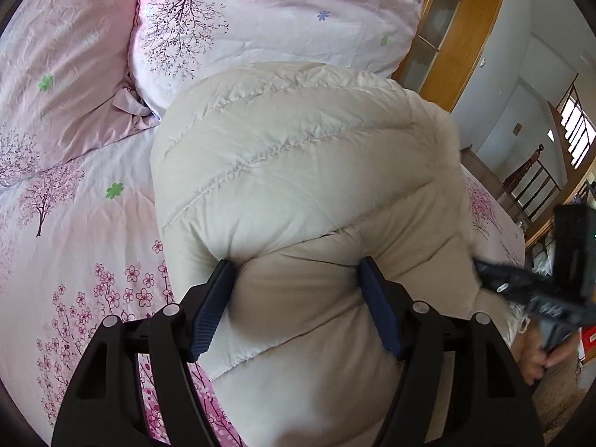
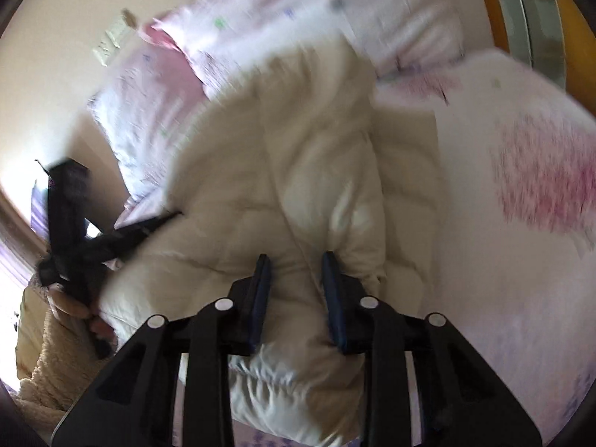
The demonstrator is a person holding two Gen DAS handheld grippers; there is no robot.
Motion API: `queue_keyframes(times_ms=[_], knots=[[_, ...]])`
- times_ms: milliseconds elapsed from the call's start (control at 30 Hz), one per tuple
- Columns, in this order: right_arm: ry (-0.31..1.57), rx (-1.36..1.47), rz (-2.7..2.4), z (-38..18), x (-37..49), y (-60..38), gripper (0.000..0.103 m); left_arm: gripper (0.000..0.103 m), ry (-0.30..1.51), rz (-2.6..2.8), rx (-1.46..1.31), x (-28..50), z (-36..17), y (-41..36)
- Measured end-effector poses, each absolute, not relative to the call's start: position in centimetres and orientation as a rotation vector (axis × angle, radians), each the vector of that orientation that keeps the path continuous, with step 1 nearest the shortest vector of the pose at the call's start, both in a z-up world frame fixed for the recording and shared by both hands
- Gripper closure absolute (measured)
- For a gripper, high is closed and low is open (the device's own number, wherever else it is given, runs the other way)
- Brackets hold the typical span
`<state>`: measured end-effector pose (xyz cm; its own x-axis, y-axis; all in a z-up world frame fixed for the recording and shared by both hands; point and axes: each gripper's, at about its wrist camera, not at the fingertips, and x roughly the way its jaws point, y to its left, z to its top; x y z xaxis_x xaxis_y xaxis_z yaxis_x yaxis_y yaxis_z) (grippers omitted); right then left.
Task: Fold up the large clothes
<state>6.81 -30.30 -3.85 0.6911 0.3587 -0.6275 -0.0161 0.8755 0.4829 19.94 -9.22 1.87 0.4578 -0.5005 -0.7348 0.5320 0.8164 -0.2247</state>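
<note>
A cream puffy quilted jacket (image 1: 298,149) lies bunched on the bed. In the left wrist view my left gripper (image 1: 298,264) holds a thick bulging fold of it, with the blue pads (image 1: 212,309) pressed into the fabric on both sides. My right gripper (image 1: 480,266) reaches the jacket's right edge, with a hand (image 1: 540,361) on its handle. The right wrist view is blurred. There my right gripper (image 2: 296,260) has a ridge of the jacket (image 2: 298,167) filling its narrow gap, and the cloth puckers around the fingertips. My left gripper (image 2: 164,219) shows at the left.
A pink floral bedsheet (image 1: 93,223) covers the bed. A white floral pillow (image 1: 260,18) and a pink pillow (image 1: 56,74) lie beyond the jacket. A wooden cabinet (image 1: 458,37) and a stair railing (image 1: 532,182) stand to the right.
</note>
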Motion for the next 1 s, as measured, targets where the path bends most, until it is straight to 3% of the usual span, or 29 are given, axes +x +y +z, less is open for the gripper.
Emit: queue_keyframes(times_ms=[267,300,400,600,667,733,1000], knots=[[0.824,0.477,0.217,-4.7,6.0,-30.3,0.073,0.032,0.844,-0.656,0.056,18.9,3.2,-9.4],[0.827,0.505,0.235,-4.0,6.2,-30.9,0.067,0.032,0.825,-0.674,0.034,18.9,3.9,-8.8],[0.72,0.629,0.254,-1.2,6.7,-34.0,0.036,0.032,0.766,-0.645,0.003,19.8,5.7,-7.4],[0.696,0.728,0.209,0.9,12.5,-37.4,0.034,0.032,0.776,-0.539,0.039,23.5,6.0,-7.5],[0.731,0.765,0.208,0.4,14.7,-37.5,0.039,0.032,0.781,-0.53,0.042,24.2,6.0,-7.7],[0.751,0.769,0.21,-0.1,15.8,-37.3,0.083,0.032,0.786,-0.527,0.045,24.6,6.1,-7.9],[0.822,0.76,0.073,-3.2,16.1,-38.2,0.087,0.031,0.822,-0.534,0.046,25.5,4.7,-8.8]])
